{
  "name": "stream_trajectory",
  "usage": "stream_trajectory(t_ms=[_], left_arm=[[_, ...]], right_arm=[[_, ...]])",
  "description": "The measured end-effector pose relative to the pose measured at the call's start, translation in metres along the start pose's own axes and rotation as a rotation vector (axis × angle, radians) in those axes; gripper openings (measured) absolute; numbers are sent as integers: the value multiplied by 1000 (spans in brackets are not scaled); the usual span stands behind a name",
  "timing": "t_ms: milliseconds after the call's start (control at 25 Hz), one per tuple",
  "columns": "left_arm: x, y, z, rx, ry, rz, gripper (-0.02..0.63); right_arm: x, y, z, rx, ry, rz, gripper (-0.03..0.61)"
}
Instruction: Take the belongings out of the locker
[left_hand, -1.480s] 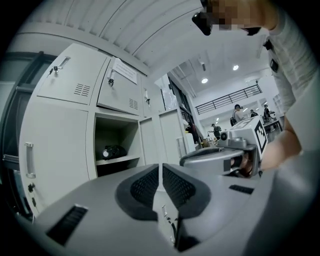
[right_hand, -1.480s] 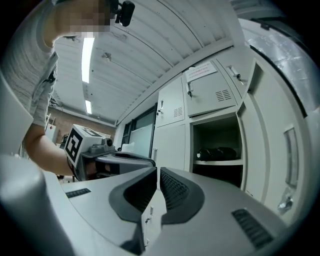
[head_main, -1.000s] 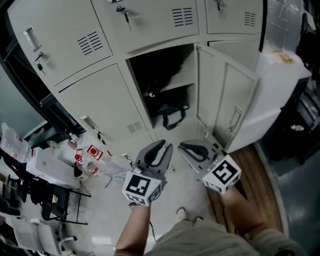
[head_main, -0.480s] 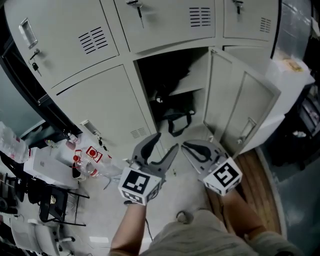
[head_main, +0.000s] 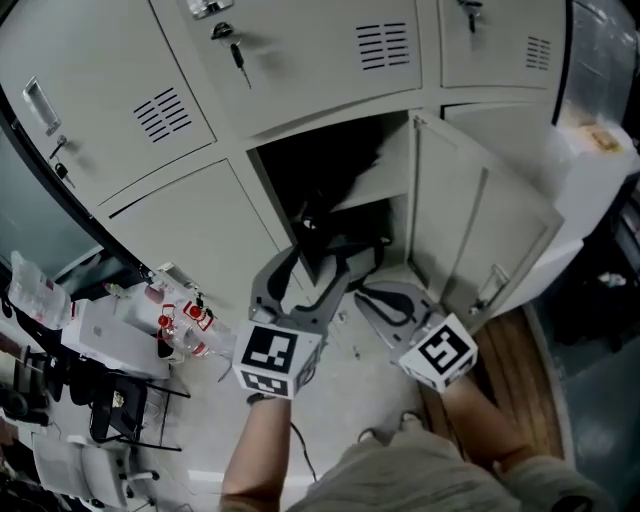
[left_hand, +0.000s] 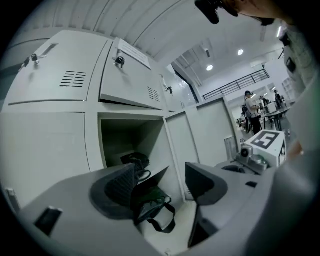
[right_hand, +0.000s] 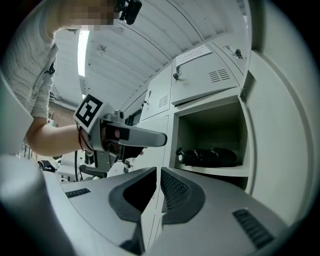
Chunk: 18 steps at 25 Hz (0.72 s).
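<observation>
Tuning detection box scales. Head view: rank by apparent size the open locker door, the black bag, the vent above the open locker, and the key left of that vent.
1. open locker door
2. black bag, partly hidden, so it likely reads smaller than it is
3. vent
4. key

Overall: bright, even indoor light on the pale locker doors (head_main: 300, 50), no harsh glare.
Source: ceiling lamps (left_hand: 240, 52) at 1 o'clock in the left gripper view; strip light (right_hand: 82, 50) at 10 o'clock in the right gripper view.
Shadow: open compartment (head_main: 320, 170) is deep black in the head view.
Distortion: both gripper views are fisheye, with black corners and bowed lines.
Focus: the nearest foreground is soft.
</observation>
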<state>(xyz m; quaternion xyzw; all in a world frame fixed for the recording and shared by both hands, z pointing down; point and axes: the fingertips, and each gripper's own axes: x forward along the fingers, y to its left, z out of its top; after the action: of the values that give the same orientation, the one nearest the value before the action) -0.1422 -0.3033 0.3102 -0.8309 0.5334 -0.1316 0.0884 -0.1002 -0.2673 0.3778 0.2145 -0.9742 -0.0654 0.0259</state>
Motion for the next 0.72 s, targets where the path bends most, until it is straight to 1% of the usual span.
stream_trajectory(t_ms=[240, 280, 320, 440, 720], left_arm=[[42, 11, 1, 83, 123, 61, 302], [48, 12, -1, 92, 145, 69, 309], [54, 14, -2, 103, 168, 78, 330], [73, 17, -3, 144, 229, 102, 330], [111, 30, 4, 184, 285, 149, 330]], right_arm=[[-2, -15, -7, 14, 9, 29, 5], [-2, -17, -9, 16, 8, 36, 5], [-3, -18, -9, 16, 5, 41, 5], [-4, -22, -13, 30, 2, 55, 5], [-5, -28, -17, 37, -10, 68, 5]])
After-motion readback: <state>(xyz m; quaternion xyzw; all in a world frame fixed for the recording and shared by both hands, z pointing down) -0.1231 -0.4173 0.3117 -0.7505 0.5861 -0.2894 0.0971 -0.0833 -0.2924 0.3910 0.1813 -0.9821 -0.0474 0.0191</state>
